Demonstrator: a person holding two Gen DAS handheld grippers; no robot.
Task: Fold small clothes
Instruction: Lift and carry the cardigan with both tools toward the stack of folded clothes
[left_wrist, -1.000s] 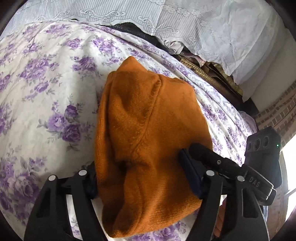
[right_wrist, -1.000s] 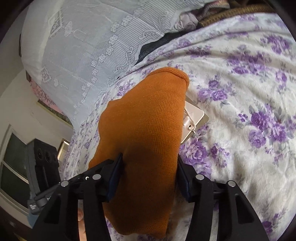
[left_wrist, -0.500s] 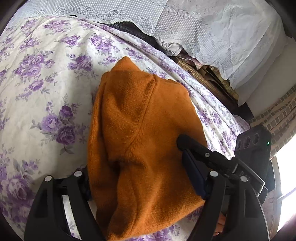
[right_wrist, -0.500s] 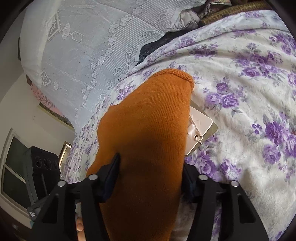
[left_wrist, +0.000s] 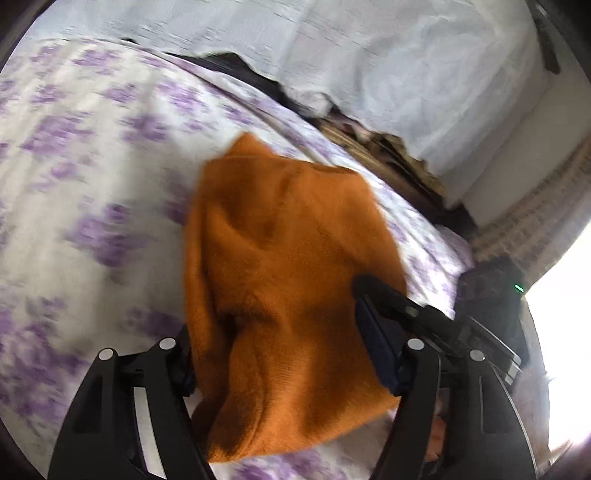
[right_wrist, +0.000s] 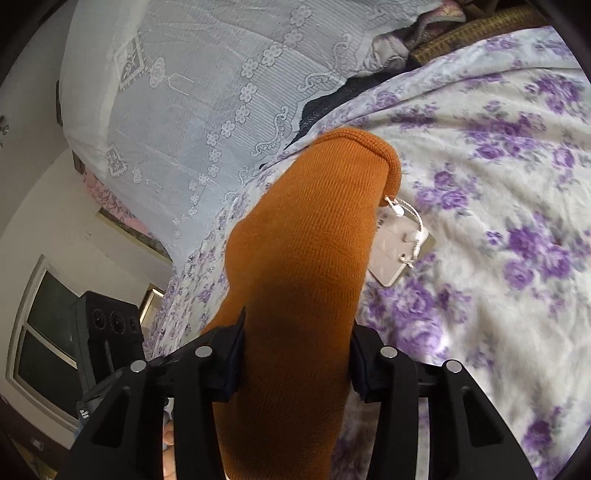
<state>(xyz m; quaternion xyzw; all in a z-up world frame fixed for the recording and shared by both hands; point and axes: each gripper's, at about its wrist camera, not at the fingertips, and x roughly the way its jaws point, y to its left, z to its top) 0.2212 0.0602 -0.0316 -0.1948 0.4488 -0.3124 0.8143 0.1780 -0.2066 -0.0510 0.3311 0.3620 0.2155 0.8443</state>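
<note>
One orange knit garment lies on the bed, on a white bedspread with purple flowers. It sits near the far edge of the bed, where one white lace cloth hangs down.

Two grippers hold it. The left gripper has its two fingers pressed on the near part of the garment, one on each side, so it is pinching the bunched knit. The right gripper pinches a long, smooth orange part, maybe a sleeve, which runs away from it and ends in one rounded cuff. The left view is blurry, so the folds are hard to read.

One pale paper tag on a white string lies on the bedspread, just beside the cuff end and partly under the orange knit.

One black speaker stands past the bed's side edge, by one window.
</note>
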